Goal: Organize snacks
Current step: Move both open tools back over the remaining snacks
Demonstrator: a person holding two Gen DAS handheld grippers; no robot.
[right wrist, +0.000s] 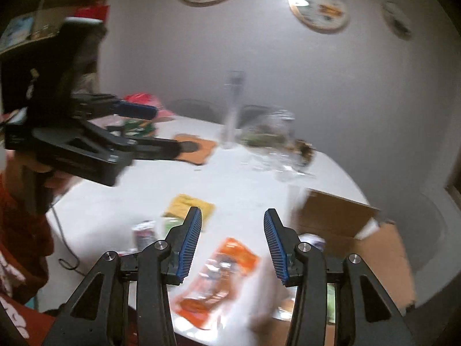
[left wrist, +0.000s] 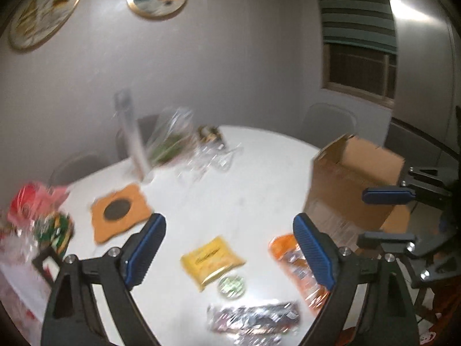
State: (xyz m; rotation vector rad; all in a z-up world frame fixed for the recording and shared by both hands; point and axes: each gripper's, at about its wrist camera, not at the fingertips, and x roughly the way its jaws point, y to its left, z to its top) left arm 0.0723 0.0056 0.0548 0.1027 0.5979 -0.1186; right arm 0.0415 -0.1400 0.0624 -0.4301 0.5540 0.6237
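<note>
Several snacks lie on the white round table (left wrist: pixel 230 178): a yellow packet (left wrist: pixel 211 262) (right wrist: pixel 187 204), an orange packet (left wrist: pixel 294 265) (right wrist: pixel 219 276), a small round green-and-white item (left wrist: pixel 232 287) and a silvery wrapper (left wrist: pixel 253 317). An open cardboard box (left wrist: pixel 354 184) (right wrist: pixel 340 216) stands at the table's right side. My left gripper (left wrist: pixel 229 222) (right wrist: pixel 155 128) hangs open above the yellow packet, holding nothing. My right gripper (right wrist: pixel 232 212) (left wrist: pixel 377 216) is open over the orange packet, beside the box, with nothing between its pads. A blurred white shape (right wrist: pixel 268 288) shows under its right finger.
An orange mat with a dark circle (left wrist: pixel 121 212), a tall clear tube (left wrist: pixel 129 132) and crumpled clear bags (left wrist: pixel 173 138) sit at the far side. Red and green packets (left wrist: pixel 37 216) crowd the left edge. Chairs stand behind the table. A person's red sleeve (right wrist: pixel 17 230) is at left.
</note>
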